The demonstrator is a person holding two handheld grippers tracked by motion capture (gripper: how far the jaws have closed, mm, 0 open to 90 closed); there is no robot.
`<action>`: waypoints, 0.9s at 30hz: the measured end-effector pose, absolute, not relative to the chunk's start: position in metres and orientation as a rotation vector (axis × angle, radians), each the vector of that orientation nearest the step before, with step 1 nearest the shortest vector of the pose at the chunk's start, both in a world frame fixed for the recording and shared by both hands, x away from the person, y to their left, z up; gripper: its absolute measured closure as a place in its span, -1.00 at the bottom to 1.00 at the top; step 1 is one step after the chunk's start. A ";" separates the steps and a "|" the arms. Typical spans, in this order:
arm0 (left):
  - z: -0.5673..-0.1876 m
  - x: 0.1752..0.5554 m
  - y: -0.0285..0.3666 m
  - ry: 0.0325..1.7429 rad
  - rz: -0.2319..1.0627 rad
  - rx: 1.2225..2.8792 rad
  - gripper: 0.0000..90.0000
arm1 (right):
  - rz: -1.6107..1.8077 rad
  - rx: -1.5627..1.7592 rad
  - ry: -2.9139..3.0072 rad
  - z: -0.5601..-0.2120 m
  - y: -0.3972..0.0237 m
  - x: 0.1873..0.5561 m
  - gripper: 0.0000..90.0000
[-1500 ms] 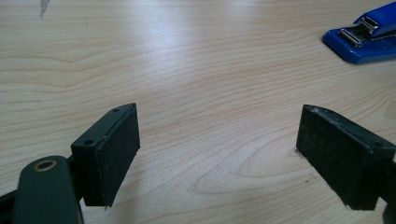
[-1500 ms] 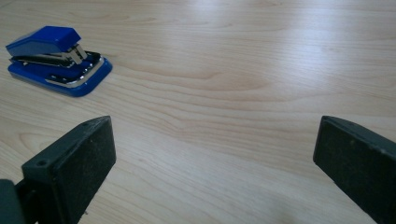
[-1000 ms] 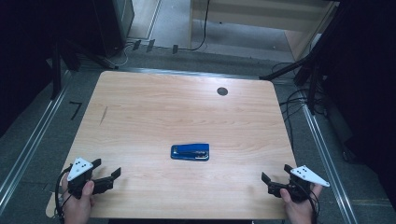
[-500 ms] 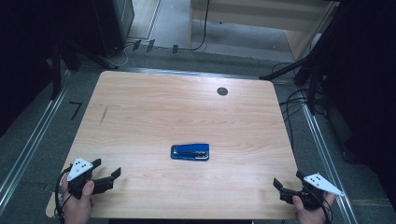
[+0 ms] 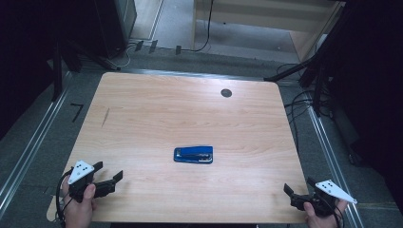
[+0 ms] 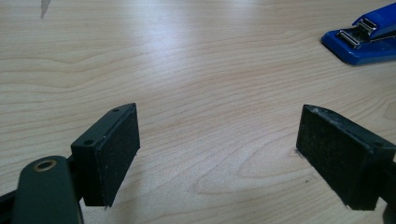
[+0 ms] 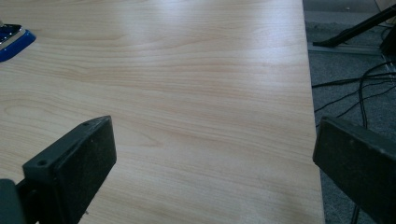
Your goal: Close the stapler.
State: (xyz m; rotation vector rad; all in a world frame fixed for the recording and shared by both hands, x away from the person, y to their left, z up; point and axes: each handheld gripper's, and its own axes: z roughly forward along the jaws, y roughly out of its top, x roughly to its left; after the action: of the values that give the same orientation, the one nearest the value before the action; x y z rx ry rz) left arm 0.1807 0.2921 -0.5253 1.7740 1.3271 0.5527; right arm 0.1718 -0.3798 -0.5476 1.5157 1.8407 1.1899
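My left gripper (image 5: 110,179) has its jaws spread wide with nothing between them, low over the table (image 5: 157,109) at its 7 o'clock corner. My right gripper (image 5: 299,192) is spread and empty too, at the 5 o'clock corner by the table's edge. The blue stapler (image 5: 193,155) lies flat near the middle, well apart from both.

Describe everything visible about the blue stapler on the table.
The stapler is blue, seemingly plastic, with a silver metal strip along its top. It is closed and lies flat, lengthwise across the wooden table, near the middle, slightly toward the person's edge. Only the table touches it; both tools are far off at the near corners.
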 end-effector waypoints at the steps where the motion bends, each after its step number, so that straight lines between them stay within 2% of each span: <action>1: -0.525 0.181 0.292 1.325 0.553 1.775 -0.69 | 1.189 1.516 1.838 -0.548 -0.381 0.172 -1.00; 27: -0.525 0.181 0.292 1.325 0.554 1.775 -0.69 | 1.186 1.529 1.832 -0.556 -0.382 0.170 -0.97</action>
State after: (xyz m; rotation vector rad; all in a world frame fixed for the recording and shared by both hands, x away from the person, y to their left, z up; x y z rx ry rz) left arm 0.1810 0.2918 -0.5253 1.7752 1.3246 0.5535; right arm 0.1704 -0.3819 -0.5558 1.5288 1.8317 1.1860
